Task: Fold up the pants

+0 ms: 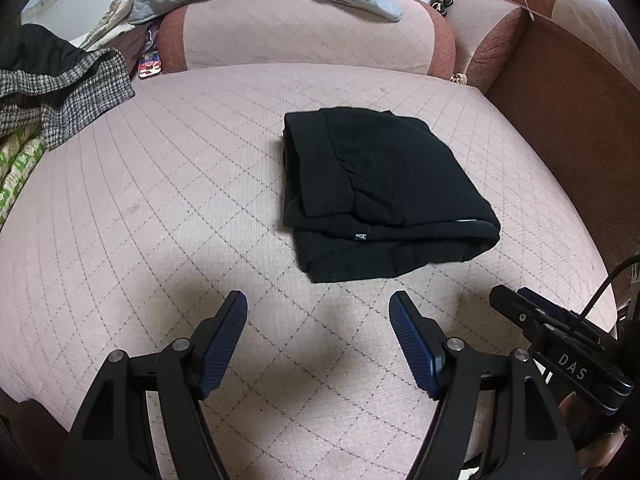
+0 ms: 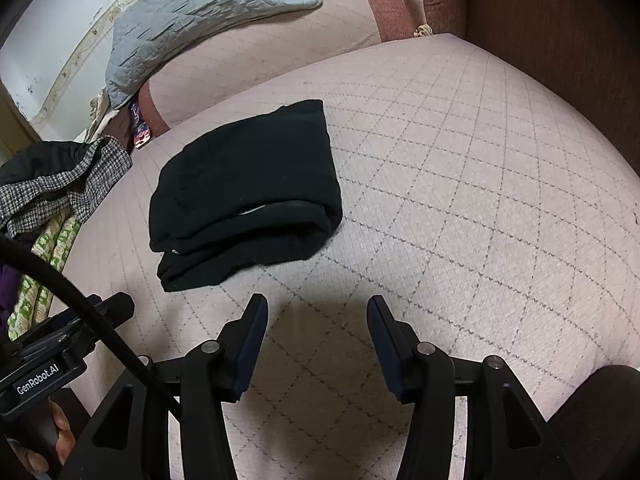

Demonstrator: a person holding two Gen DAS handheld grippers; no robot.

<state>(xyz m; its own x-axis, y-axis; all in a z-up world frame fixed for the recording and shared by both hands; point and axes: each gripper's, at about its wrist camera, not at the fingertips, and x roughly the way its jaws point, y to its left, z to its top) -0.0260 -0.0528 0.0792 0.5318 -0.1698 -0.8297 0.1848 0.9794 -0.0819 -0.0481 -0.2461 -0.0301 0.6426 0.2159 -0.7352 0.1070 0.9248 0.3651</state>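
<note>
Item: black pants, lying as a compact multi-layer bundle on the quilted pink sofa seat, free of both tools; by the stacked layers the fold looks essentially complete. Left gripper and right gripper: fingers spread, empty, held short of the bundle, presumably withdrawn clear of it. Containers: none in view; only loose garments heaped at the seat's edge.
</note>
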